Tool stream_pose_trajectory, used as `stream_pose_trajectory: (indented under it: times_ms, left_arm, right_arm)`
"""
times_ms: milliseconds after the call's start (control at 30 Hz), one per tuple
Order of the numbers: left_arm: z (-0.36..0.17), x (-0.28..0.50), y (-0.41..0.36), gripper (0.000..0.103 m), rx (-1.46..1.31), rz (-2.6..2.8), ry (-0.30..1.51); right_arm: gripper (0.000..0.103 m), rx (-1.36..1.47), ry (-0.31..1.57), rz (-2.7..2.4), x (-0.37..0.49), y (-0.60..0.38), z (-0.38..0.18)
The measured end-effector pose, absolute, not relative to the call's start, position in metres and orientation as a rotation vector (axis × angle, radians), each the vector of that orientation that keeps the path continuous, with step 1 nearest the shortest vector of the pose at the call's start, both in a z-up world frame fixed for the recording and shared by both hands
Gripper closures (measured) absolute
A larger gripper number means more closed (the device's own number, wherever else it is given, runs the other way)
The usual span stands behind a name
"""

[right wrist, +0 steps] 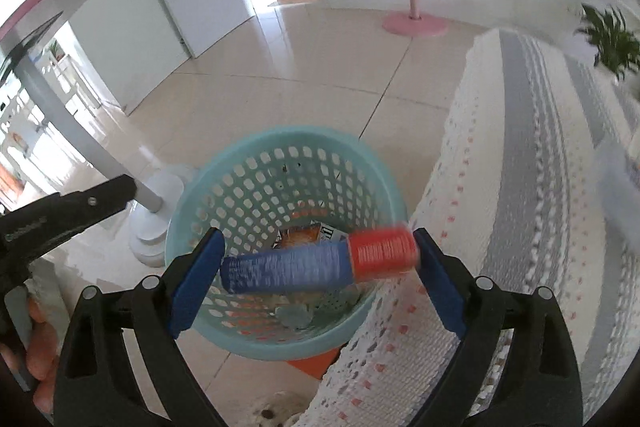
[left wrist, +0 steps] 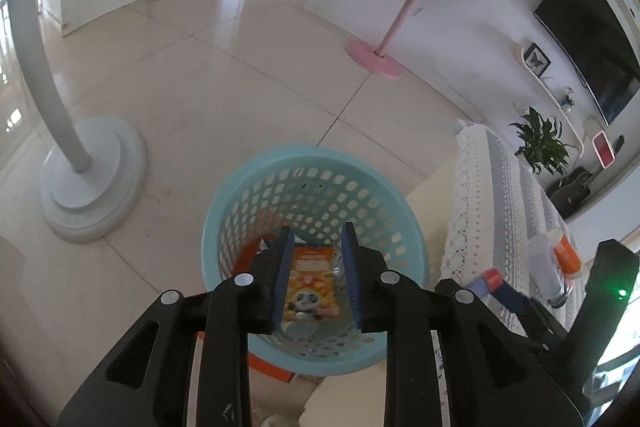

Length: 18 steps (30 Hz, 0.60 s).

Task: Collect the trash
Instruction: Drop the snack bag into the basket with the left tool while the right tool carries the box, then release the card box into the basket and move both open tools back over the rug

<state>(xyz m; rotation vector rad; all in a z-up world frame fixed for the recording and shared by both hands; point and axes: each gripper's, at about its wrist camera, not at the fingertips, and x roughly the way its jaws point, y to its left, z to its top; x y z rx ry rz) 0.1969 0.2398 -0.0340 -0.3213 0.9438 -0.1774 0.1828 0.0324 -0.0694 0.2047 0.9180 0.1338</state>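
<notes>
A blue tube with a red cap (right wrist: 320, 261) is hanging blurred between the right gripper's (right wrist: 318, 279) spread fingers, directly over the teal basket (right wrist: 200, 187). The left gripper (left wrist: 316, 277) is gaping empty above an orange snack packet (left wrist: 310, 285) inside.

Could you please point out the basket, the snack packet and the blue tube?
basket (left wrist: 224, 211): left wrist view, on its left rim.
snack packet (left wrist: 310, 285): left wrist view, on its orange front.
blue tube (right wrist: 288, 267): right wrist view, on its blue body.
</notes>
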Motion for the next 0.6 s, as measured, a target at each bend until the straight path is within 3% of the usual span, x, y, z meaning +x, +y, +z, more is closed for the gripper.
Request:
stream_pose_trajectory:
  times_ms: [600]
  left_arm:
    - [-0.009, 0.187, 0.202, 0.081, -0.288, -0.256, 0.861]
  right_arm:
    - [0.011, 0.154, 0.808, 0.125, 0.149, 0.012, -0.031]
